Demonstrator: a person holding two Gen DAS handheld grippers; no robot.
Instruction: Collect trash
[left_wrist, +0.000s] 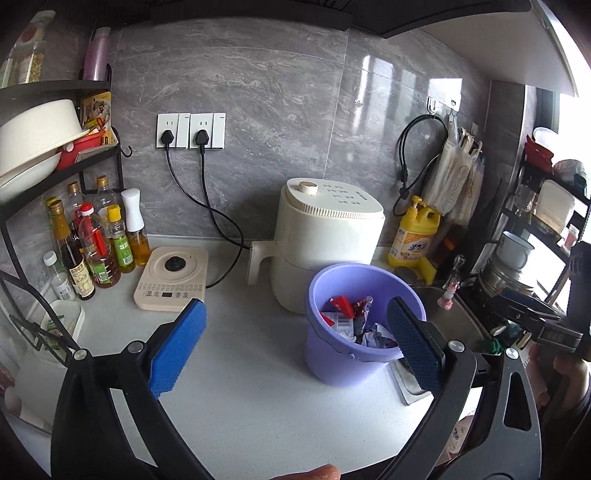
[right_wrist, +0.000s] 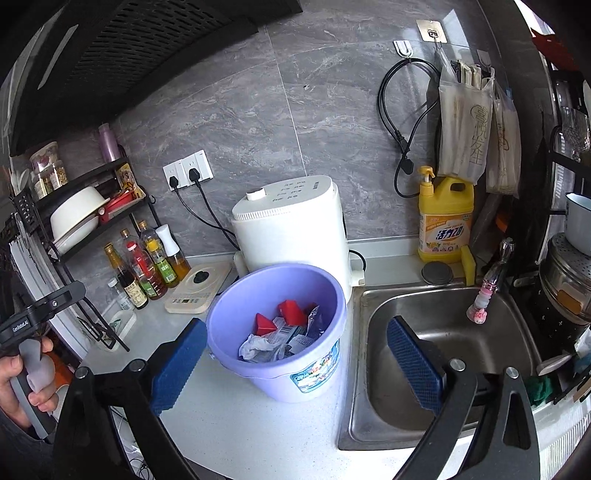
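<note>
Several crumpled wrappers (right_wrist: 275, 334), red, silver and white, heaped loose inside a round lilac plastic bucket (right_wrist: 258, 288) with smooth walls tapering downward, printed sticker (right_wrist: 314, 369) on its front. Bucket upright on a pale speckled stone countertop (left_wrist: 251, 369), mouth facing up, long axis vertical, just beside the rim of a brushed stainless steel sink (right_wrist: 443, 332). Directly behind, touching or nearly so, a cream plastic air fryer (left_wrist: 325, 236) with ribbed lid edge and round knob. Farther left, a flat cream induction cooker (left_wrist: 171, 277) and a cluster of glass and plastic oil and sauce bottles (left_wrist: 96, 243) under a black metal rack. Yellow plastic pump detergent bottle (right_wrist: 445, 218) against the grey marbled tile wall behind the sink. Left gripper (left_wrist: 295, 345) spread wide, textured blue pads empty, near the bucket. Right gripper (right_wrist: 297, 369) likewise spread wide, holding nothing, one pad over the counter, the other over the sink.
</note>
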